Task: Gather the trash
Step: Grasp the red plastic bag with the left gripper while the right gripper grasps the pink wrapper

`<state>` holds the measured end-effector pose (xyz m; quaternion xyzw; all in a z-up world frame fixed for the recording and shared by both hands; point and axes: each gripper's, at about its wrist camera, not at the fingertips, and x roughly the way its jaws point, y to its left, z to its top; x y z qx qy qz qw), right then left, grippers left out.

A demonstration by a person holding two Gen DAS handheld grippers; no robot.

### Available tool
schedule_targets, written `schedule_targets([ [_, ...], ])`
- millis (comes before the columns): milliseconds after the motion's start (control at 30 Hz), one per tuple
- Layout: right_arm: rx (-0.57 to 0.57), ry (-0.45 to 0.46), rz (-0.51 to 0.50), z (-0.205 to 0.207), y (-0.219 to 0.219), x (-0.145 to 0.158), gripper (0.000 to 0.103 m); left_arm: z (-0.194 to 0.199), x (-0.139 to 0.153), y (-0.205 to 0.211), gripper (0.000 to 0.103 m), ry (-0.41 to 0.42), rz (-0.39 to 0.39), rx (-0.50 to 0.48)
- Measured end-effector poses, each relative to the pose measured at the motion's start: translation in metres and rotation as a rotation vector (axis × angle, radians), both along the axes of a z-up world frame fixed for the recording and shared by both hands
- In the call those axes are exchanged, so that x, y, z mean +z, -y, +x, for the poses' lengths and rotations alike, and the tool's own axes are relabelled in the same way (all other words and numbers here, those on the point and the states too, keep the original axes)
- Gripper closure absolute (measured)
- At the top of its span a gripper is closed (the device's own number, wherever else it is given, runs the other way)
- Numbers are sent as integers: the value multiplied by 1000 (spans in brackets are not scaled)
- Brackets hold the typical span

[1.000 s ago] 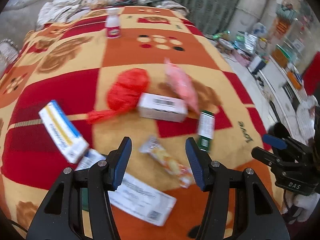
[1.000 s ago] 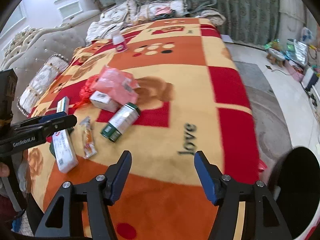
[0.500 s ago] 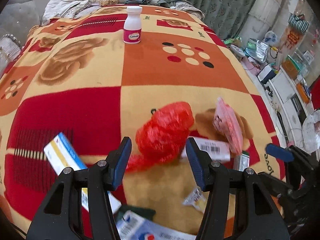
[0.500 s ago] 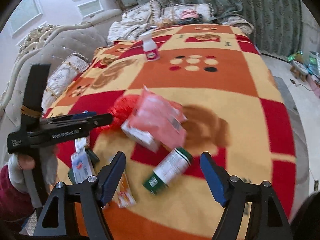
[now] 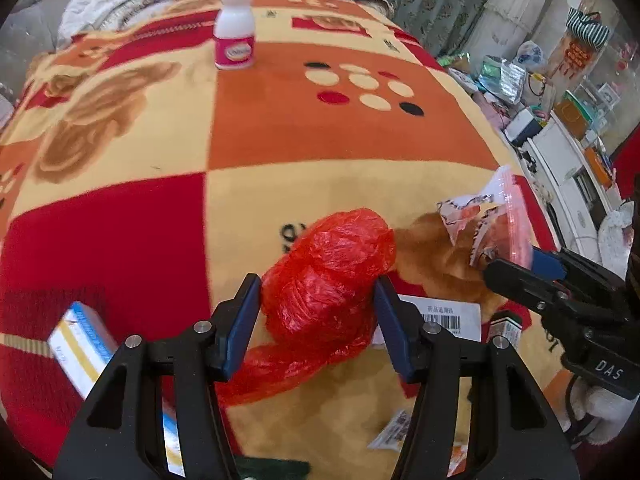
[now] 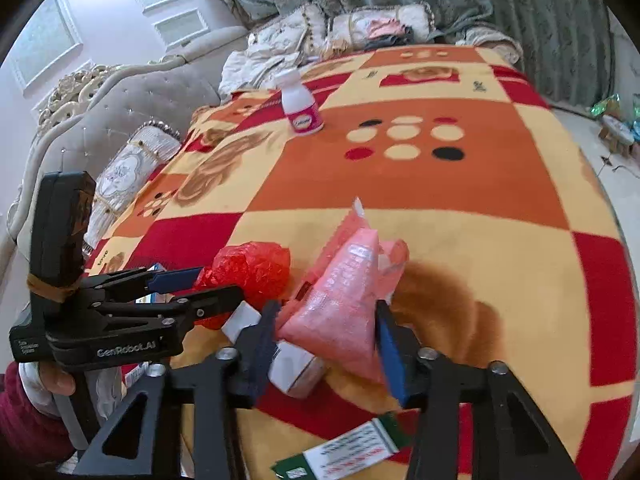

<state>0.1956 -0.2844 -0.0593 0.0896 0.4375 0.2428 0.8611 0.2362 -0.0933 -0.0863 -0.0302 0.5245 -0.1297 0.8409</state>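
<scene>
Bedroom clutter sits on a patchwork blanket (image 5: 340, 152) spread over the bed, and I have both tools down over the near end of it. A second ago I was hanging back at the near edge with both tools empty; now each one straddles a piece of trash.

Nearest, my left gripper (image 5: 316, 320) has its jaws closing around the red bag (image 5: 332, 276), which bulges between the pads; I can't yet call it a firm pinch. A blue-and-yellow box (image 5: 80, 344) lies just left of it near the blanket's left edge, and a white box (image 5: 444, 316) peeks out right behind the bag.

My right gripper (image 6: 324, 344) has come in from the near right edge and narrowed fast: its jaws are closing on the pink packet (image 6: 348, 300), which stands tilted between them, touching the white box. A green carton (image 6: 352, 452) lies at the near edge under that tool.

Both pickups look about to land, so I judge the collecting is only starting; boxes and wrappers remain.

Far off, toward the pillow end, a white bottle (image 5: 235, 28) stands upright, well apart from everything.
</scene>
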Motion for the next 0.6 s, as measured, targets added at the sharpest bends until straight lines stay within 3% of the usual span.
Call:
schedule_targets([
  [33,-5,1,6,-2,5,1,63,1,-2,2,62,-14,-8,-6],
  [133,-20,6,22,-8,18,5,67,-3,1,5,65,1,-3,-2],
  [300,-37,48,33,-28,40,23,69,-18,27,0,66,65,-27,16],
  [600,-30,107,12,-80,59,46,69,-63,60,27,66,130,-19,-59],
])
